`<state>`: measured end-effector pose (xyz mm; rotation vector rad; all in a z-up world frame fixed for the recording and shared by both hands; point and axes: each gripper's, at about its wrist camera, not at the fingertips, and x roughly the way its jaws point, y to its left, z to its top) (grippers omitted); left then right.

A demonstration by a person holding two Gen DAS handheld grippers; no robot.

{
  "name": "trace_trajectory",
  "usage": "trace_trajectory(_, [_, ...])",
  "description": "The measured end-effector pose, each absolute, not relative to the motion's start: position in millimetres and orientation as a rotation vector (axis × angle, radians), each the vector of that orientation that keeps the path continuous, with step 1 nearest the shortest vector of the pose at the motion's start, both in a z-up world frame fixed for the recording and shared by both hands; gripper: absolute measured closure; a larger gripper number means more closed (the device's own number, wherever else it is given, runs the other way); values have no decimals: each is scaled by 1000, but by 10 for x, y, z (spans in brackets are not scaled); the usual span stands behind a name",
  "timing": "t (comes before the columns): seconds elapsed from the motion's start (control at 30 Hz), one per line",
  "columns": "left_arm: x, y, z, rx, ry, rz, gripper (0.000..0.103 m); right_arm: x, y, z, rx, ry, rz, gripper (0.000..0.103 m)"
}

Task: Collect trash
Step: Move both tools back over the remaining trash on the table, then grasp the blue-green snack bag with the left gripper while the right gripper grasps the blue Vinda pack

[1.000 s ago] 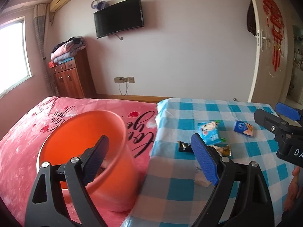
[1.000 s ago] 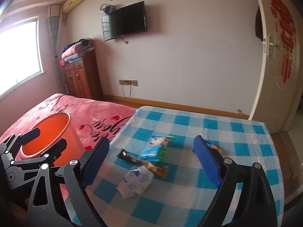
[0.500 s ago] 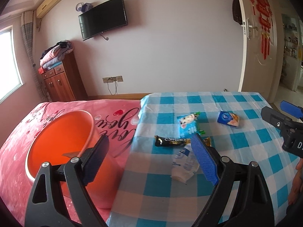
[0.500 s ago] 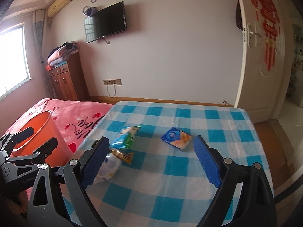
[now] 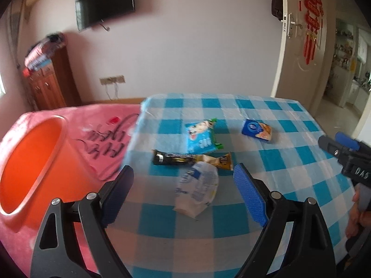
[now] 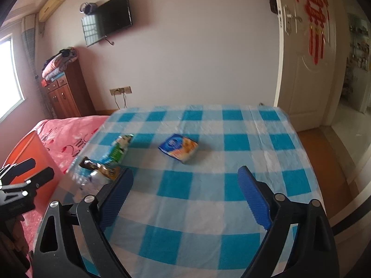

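Observation:
On the blue checked tablecloth lie a crumpled white wrapper, a black and gold bar wrapper, a light blue snack bag and a small blue and orange packet. My left gripper is open and empty, with the white wrapper just ahead between its fingers. My right gripper is open and empty, short of the blue and orange packet. An orange bucket stands at the left on the pink bed.
The pink bedspread lies left of the table. A wooden cabinet with folded clothes stands at the back left wall. A white door is at the right. The right gripper shows at the right edge of the left wrist view.
Both grippers have swung to the right and moved closer to the table. The bucket has slid to the left edge of both views. The white wrapper now sits between the left fingers.

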<state>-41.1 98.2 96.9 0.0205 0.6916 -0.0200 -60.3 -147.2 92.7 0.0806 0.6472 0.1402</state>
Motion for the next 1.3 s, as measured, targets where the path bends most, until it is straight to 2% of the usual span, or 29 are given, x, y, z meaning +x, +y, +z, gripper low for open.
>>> trace_trajectory(0.67, [1100,804,385,-107,958,-222,15,606,-1550,401,8,802,282,13])
trace_trajectory(1.3, [1494,829,102,-139,1028,-225,15,1126,-1307,193,-58,861,420,13])
